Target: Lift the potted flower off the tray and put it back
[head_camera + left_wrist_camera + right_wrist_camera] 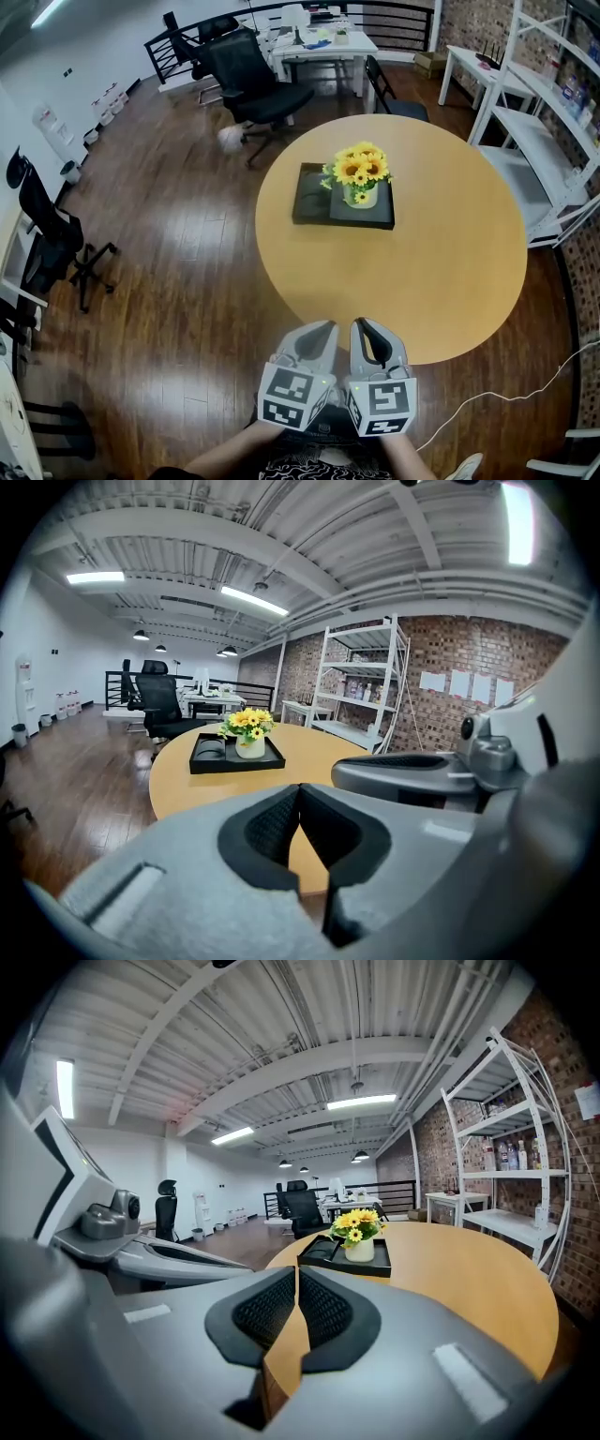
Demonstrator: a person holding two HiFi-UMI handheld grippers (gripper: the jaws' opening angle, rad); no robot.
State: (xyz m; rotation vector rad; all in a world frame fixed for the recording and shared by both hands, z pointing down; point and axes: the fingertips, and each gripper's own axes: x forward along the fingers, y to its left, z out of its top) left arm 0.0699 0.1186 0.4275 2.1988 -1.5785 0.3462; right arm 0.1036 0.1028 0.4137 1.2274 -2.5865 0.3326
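Left gripper and right gripper, both pressed shut and empty, face the potted flower far ahead on its tray.

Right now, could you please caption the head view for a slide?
Left gripper and right gripper, both shut, at the near edge of the round table; potted sunflowers on the black tray.

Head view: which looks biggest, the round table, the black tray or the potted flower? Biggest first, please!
1. Round table, by far the biggest.
2. Black tray.
3. Potted flower, smallest; it stands on the tray.
They sit together, so nearness doesn't muddle this.
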